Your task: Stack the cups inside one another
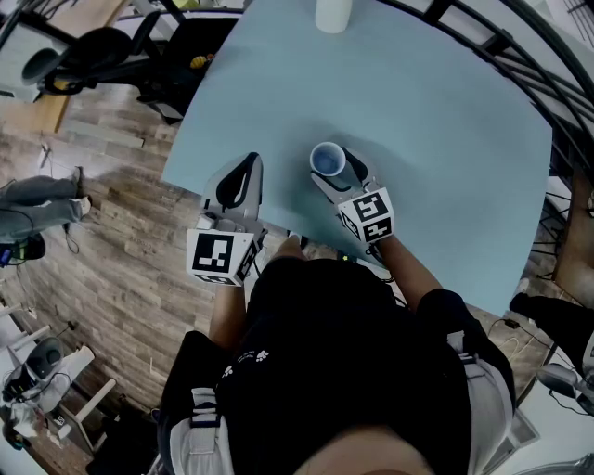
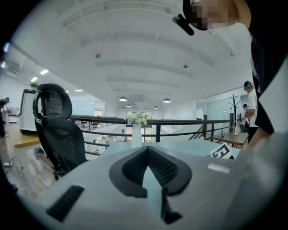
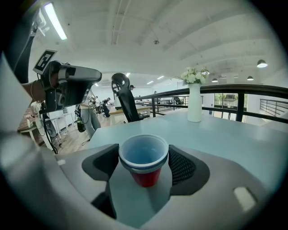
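A blue cup nested inside a red cup stands upright between the jaws of my right gripper, which is shut on the pair. In the head view these stacked cups show as a blue rim near the front of the light blue table, with the right gripper around them. My left gripper lies to their left over the table's front-left edge. Its pads meet at the tips with nothing between them. The left gripper also appears in the right gripper view, at the upper left.
A white vase with flowers stands at the table's far edge. A dark railing runs behind and to the right of the table. A black office chair stands off the table's left side on the wooden floor.
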Demonstrator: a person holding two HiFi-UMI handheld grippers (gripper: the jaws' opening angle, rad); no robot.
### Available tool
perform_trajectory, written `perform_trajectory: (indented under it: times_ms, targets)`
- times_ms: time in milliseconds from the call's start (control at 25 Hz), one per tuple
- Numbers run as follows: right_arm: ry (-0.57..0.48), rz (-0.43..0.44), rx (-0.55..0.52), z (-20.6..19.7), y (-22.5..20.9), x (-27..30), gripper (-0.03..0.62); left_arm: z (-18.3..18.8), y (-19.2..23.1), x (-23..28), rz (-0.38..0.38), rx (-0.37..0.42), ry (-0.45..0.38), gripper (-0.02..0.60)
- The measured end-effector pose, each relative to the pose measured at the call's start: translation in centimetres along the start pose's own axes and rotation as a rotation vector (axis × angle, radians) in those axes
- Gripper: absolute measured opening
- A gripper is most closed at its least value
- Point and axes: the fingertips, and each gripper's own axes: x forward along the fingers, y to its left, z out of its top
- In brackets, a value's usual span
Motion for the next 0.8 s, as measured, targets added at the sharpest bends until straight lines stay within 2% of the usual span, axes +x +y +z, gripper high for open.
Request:
perform_trajectory:
  times_ms: [240,520,640,800]
  targets:
    - [-0.024,0.005,0.016,0.7,0.0,-0.3,0.377,0.1,0.0,0.0,0.002,0.0,0.001,-0.006]
    - [-0.129,-0.061,0.027,4.6,-1.2,-2.6,0.36,0.5,-0.5,0.8,-0.026,0.008,-0.014,-0.006]
    - [-0.199,-0.084,0.02,6.7,-1.4,-4.4,0.296,0.7,-1.3,1.4,-0.047,0.012,-0.017,-0.006]
    - [-0.254,-0.148,0.023,8.5,-2.5,-6.6,0.171,1.0,-2.6,2.5,-0.087,0.016,-0.025,-0.006]
